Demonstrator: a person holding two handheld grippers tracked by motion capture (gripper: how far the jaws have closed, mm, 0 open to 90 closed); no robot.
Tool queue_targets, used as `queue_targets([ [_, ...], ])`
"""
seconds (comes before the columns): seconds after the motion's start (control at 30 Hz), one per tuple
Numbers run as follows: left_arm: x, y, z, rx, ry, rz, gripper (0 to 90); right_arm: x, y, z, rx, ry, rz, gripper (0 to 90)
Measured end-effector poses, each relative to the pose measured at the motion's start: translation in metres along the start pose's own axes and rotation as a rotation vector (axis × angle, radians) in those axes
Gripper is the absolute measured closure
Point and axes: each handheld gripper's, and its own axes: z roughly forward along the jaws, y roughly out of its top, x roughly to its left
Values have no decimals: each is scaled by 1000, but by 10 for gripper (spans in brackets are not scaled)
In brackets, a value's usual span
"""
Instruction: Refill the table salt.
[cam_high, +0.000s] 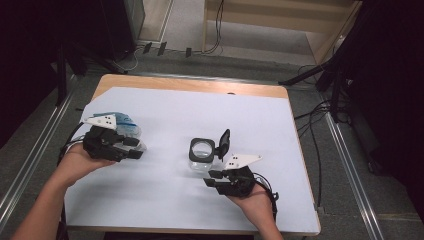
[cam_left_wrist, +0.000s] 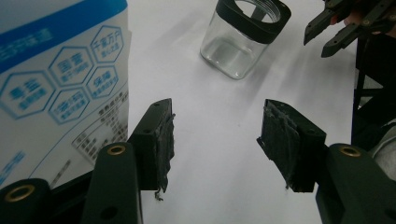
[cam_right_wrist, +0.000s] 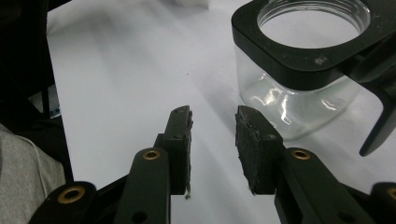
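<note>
The square clear glass jar with a black collar and flipped-up lid stands mid-frame on the white counter. The right claw, open and empty, sits just below it; the left claw, open beside a blue-and-white printed pouch, is well left.

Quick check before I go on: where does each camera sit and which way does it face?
High view: above the near table edge, looking forward and down; both forearms, left tongs, right tongs.
Left gripper view: on the left tongs, facing the bag and jar.
Right gripper view: on the right tongs, facing the jar.
All share the jar.
</note>
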Motion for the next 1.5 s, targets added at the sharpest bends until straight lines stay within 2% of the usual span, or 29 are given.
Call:
queue_targets([
  [0.2, 6, -10, -18, -23, 24, -30, 452, 1, 4, 3, -5, 16, -8, 670],
  [0.63, 19, -34, -53, -45, 120, -107, 461, 3, 11, 16, 20, 54, -41, 670],
  [0.67, 21, -34, -55, -43, 117, -109, 462, 3, 11, 16, 24, 56, -42, 670],
  [0.77, 27, -34, -63, -32, 143, -107, 463, 3, 11, 18, 28, 59, -42, 669],
  [0.83, 32, -32, -69, -64, 147, -121, 465, 2, 11, 19, 32, 59, -45, 669],
  [0.97, 37, -27, -76, -72, 143, -134, 470, 4, 11, 20, 34, 59, -40, 668],
  [1.1, 38, -21, -88, -85, 150, -112, 471, 4, 10, 18, 30, 54, -35, 667],
  [1.2, 44, -15, -87, -47, 163, -101, 472, 4, 9, 17, 27, 50, -32, 666],
  [1.27, 47, -11, -84, -50, 149, -92, 475, 4, 8, 17, 28, 49, -27, 664],
  [1.5, 52, 3, -62, -2, 84, -28, 535, 4, 6, 16, 26, 40, -24, 664],
])
